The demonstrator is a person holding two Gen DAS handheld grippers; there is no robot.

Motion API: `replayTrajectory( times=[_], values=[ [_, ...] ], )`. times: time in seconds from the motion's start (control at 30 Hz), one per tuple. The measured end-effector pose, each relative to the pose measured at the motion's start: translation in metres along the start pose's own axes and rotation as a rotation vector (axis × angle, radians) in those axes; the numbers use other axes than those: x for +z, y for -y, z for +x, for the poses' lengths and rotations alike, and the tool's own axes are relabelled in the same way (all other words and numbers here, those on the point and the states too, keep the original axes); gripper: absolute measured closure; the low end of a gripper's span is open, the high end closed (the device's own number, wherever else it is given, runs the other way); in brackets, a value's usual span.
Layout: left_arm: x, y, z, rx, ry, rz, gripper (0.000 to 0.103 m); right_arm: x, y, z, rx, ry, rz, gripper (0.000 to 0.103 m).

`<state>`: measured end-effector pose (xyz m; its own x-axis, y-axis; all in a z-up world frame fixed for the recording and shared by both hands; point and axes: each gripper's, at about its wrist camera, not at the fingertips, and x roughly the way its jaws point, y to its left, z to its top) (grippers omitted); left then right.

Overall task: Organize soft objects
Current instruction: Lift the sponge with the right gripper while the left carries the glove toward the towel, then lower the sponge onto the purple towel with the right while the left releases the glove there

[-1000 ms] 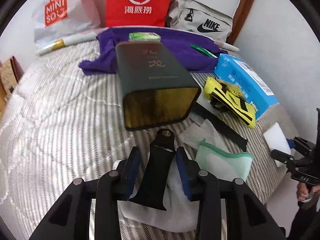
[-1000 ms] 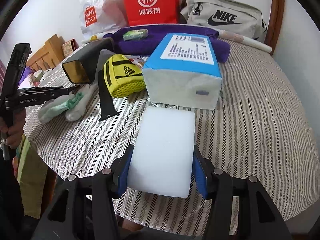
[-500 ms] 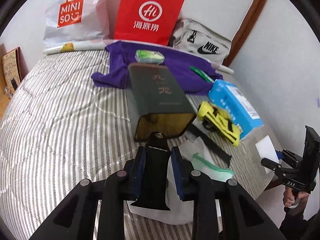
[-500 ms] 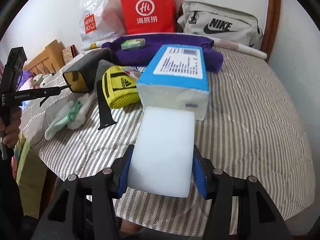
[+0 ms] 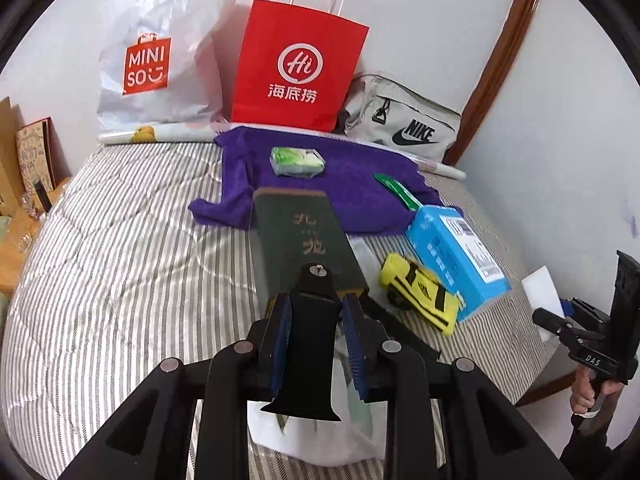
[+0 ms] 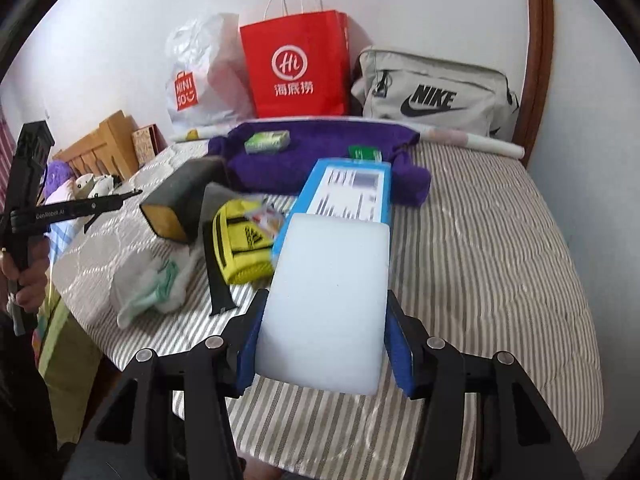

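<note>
Left wrist view showed the left gripper [image 5: 316, 344] pinching a black watch strap [image 5: 310, 340] between its blue pads, the strap's pin end pointing away over the bed [image 5: 120, 264]. Just beyond it lay a dark green box [image 5: 304, 240] with gold characters, its far end touching a purple towel [image 5: 336, 184]. On the towel sat a green tissue packet [image 5: 297, 161] and, further right, a green sachet [image 5: 396, 192]. To the right of the box lay a yellow Adidas pouch [image 5: 420, 296] against a blue tissue pack [image 5: 456, 256]. Under the gripper, a white cloth [image 5: 312, 436] rested at the near edge of the bed.

Right wrist view showed the right gripper [image 6: 322, 344] clamped on a white sponge block [image 6: 326, 304] (both pads pressed against its sides), held up over the striped cover in front of the blue tissue pack. A mint-trimmed white cloth [image 6: 148, 288] lay at the near left, with a second black strap [image 6: 216, 276] beside the yellow pouch. Against the far wall stood a Minisо-branded white plastic bag [image 6: 200, 76], a red paper bag [image 6: 296, 64] and a grey Nike bag [image 6: 432, 92].
</note>
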<state>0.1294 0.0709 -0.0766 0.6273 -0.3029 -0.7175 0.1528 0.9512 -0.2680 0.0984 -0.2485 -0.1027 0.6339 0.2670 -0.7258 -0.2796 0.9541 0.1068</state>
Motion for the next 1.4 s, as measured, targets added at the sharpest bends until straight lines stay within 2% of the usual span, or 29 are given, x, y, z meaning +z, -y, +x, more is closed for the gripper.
replayTrajectory(
  times=[0.17, 0.5, 0.6, 0.67, 1.07, 1.27, 1.4],
  values=[
    [0.014, 0.003, 0.003, -0.003, 0.010, -0.012, 0.078, 0.024, 0.005, 0.005, -0.009, 0.016, -0.006, 0.049],
    [0.046, -0.008, 0.013, 0.042, 0.016, -0.045, 0.078, 0.077, 0.012, 0.026, -0.018, 0.041, -0.021, 0.049],
    [0.060, -0.012, 0.015, 0.081, 0.025, -0.046, 0.078, 0.091, 0.015, 0.034, -0.018, 0.048, -0.020, 0.049],
    [0.072, -0.014, 0.018, 0.145, 0.033, -0.037, 0.078, 0.103, 0.016, 0.041, -0.021, 0.054, -0.023, 0.049],
    [0.123, -0.019, 0.049, 0.272, 0.053, -0.023, 0.078, 0.151, 0.021, 0.080, -0.022, 0.057, -0.030, 0.049],
    [0.136, -0.023, 0.073, 0.271, 0.027, -0.034, 0.078, 0.164, 0.024, 0.101, -0.019, 0.043, -0.029, 0.049],
    [0.143, -0.026, 0.091, 0.226, -0.006, -0.046, 0.078, 0.171, 0.027, 0.115, -0.019, 0.022, -0.027, 0.049]
  ],
)
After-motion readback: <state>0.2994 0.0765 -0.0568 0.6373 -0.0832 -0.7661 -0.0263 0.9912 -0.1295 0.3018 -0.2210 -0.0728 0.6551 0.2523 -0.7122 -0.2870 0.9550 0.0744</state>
